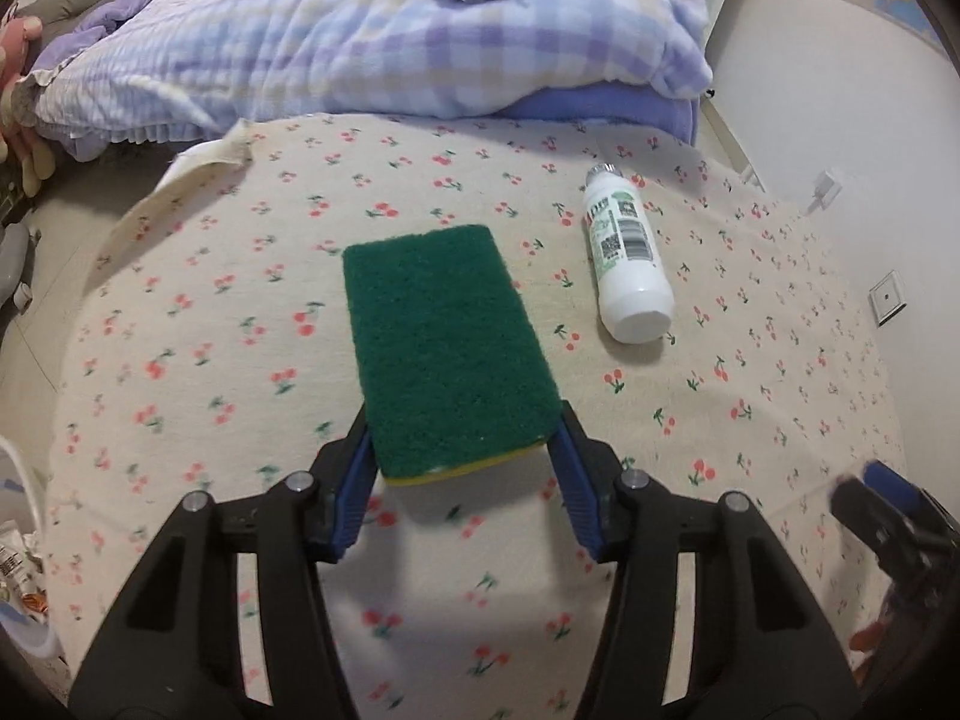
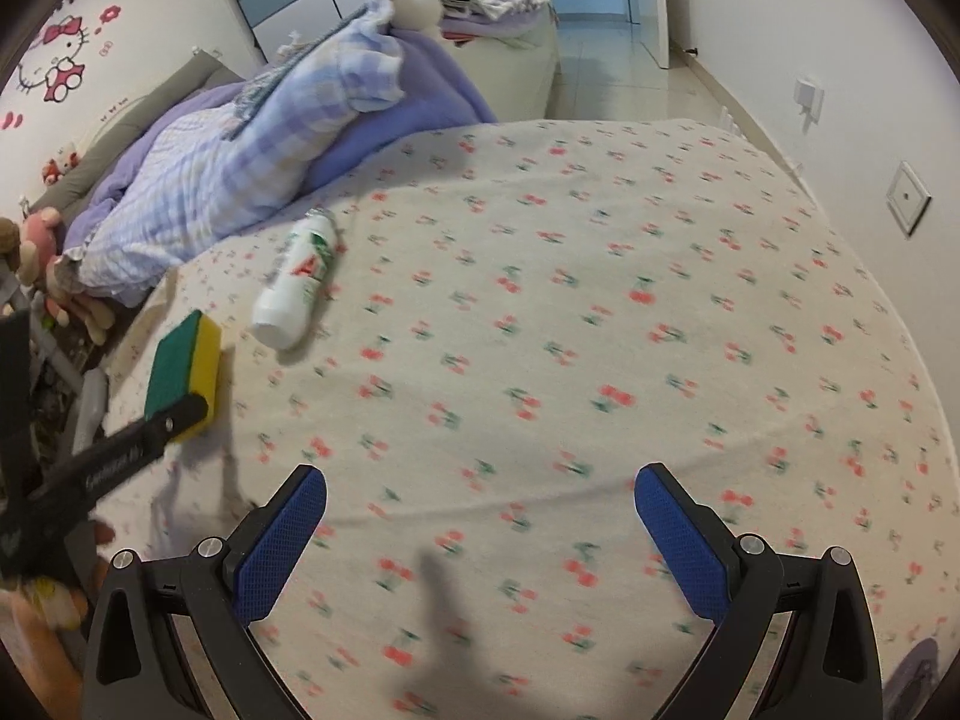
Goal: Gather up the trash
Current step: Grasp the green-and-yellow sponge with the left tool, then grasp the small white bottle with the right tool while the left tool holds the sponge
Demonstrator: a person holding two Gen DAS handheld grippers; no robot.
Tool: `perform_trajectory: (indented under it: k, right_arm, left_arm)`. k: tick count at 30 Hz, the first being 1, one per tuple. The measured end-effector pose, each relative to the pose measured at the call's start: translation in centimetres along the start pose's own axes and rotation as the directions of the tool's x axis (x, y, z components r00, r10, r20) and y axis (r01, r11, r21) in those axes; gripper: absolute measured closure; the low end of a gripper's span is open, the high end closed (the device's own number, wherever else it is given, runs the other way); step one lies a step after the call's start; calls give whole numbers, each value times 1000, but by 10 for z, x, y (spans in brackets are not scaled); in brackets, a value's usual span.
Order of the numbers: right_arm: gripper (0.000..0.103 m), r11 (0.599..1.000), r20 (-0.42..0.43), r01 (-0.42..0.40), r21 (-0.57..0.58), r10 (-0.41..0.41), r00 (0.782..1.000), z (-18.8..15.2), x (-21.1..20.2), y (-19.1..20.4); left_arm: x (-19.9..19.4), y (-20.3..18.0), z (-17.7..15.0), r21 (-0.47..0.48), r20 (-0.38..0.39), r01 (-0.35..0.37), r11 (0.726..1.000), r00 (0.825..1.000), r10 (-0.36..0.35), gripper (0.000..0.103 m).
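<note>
My left gripper (image 1: pixel 459 441) is shut on a green and yellow sponge (image 1: pixel 444 348), holding its near end just above the cherry-print bed sheet (image 1: pixel 240 312). The sponge (image 2: pixel 183 372) also shows at the left of the right wrist view, held by the left gripper's black finger. A white plastic bottle (image 1: pixel 627 261) lies on its side on the sheet, to the right of the sponge; it also shows in the right wrist view (image 2: pixel 294 288). My right gripper (image 2: pixel 480 504) is open and empty above the sheet, right of the bottle and sponge.
A bundled purple checked quilt (image 1: pixel 372 42) lies across the far side of the bed. Stuffed toys (image 2: pixel 42 252) sit at the bed's left edge. A wall with sockets (image 2: pixel 906 198) runs along the right. Wrappers and clutter (image 1: pixel 18 564) lie beside the bed at the left.
</note>
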State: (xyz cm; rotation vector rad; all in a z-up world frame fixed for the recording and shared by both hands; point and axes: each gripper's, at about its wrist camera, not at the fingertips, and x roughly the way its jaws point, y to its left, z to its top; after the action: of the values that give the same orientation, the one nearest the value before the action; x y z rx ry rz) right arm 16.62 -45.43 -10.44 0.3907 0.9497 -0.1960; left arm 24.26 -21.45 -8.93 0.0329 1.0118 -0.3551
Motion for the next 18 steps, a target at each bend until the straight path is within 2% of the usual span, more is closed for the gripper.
perform_trajectory:
  k: [6, 10, 14, 18]
  right_arm:
    - [0, 998, -26, -68, -1, 67, 997, 14, 19, 47]
    - [0, 998, -10, -58, -30, 58, 998, 24, 34, 77]
    - [0, 999, 40, -41, -22, 42, 998, 35, 51, 99]
    - [9, 998, 61, -26, -51, 29, 998, 44, 72, 113]
  left_arm:
    - [-30, 45, -6, -38, 0, 4, 999, 1000, -4, 48]
    - [-48, 83, -11, -89, -4, 6, 996, 1000, -6, 48]
    - [-61, 117, -17, -158, -15, 18, 987, 1000, -21, 48]
    - [-70, 139, -23, -202, -25, 30, 979, 999, -36, 48]
